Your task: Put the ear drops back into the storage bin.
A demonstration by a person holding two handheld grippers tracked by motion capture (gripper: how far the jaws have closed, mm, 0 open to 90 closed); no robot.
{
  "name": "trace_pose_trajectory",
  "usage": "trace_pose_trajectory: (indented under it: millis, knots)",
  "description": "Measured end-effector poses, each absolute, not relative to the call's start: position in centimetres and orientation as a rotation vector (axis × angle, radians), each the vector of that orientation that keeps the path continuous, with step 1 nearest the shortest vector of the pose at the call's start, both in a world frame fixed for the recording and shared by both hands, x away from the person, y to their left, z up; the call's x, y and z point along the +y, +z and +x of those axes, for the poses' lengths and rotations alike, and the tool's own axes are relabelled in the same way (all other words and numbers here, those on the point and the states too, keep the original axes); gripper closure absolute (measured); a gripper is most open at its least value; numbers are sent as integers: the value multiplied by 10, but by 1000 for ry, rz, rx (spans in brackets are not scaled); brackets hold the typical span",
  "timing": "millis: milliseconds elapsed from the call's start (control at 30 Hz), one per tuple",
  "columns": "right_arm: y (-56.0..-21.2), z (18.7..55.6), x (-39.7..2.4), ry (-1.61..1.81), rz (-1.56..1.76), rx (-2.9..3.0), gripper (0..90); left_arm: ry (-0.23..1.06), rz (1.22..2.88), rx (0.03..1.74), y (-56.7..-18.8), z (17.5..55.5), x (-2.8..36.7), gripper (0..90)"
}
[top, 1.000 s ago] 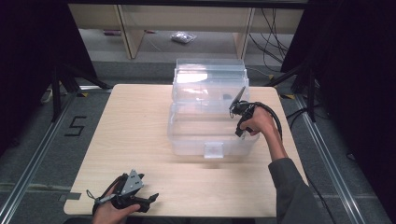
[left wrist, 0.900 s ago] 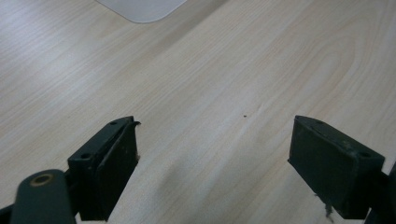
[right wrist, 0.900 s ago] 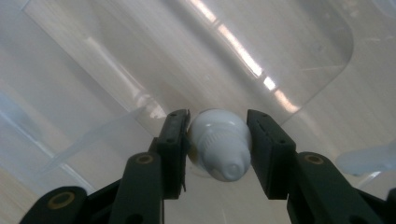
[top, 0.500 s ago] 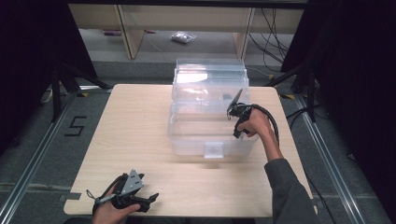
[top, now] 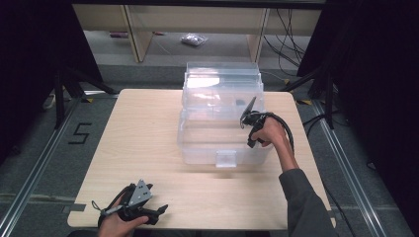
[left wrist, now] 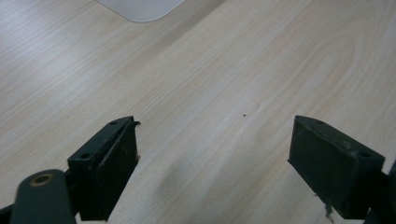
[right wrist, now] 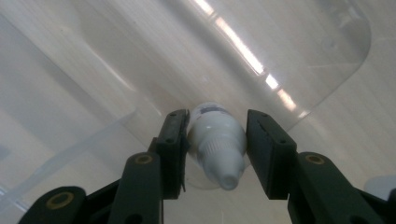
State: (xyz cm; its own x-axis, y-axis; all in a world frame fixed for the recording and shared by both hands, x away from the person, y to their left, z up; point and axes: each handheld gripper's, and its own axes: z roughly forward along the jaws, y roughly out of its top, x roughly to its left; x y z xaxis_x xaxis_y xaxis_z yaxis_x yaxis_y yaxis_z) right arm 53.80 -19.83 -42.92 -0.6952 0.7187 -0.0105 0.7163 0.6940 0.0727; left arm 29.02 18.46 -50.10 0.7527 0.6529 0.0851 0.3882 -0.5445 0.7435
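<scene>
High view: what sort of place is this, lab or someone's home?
Most likely a lab or data-collection bay, not a home. A bare wooden table stands on a grey floor with metal rails and a taped number 5 beside it, black curtains flank it, and loose cables trail behind.

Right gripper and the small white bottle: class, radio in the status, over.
Right gripper shut on small white plastic bottle, over clear plastic box. Left gripper open, low over wooden table. Nothing blocking.
</scene>
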Motion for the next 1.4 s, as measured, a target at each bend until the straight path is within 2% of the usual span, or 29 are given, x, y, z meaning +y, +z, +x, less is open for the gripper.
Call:
trace_pose_trajectory:
  millis: [100, 233, 267, 300, 500, 933, 1233, 1267, 1400]
  knots:
    - [-426, 537, -199, 78, 1183, 2847, 585, 475, 2229, 779, -500, 290, 185, 150]
    - [-419, 534, -197, 104, 1185, 2814, 512, 468, 2202, 786, -502, 290, 184, 150]
    - [-417, 535, -198, 123, 1140, 2820, 484, 474, 2228, 781, -500, 290, 185, 150]
    - [-410, 532, -198, 148, 1162, 2774, 387, 467, 2218, 788, -501, 289, 185, 150]
    - [-392, 522, -199, 299, 1160, 2713, 314, 464, 2216, 785, -501, 289, 185, 150]
    - [-368, 488, -204, 559, 1118, 2642, 263, 468, 2188, 795, -501, 290, 184, 150]
    - [-366, 469, -207, 651, 1060, 2613, 259, 466, 2217, 785, -501, 290, 185, 150]
    - [-364, 464, -206, 652, 1131, 2607, 256, 482, 2222, 786, -501, 291, 185, 150]
    - [-366, 459, -208, 686, 1102, 2610, 255, 463, 2180, 801, -502, 290, 183, 150]
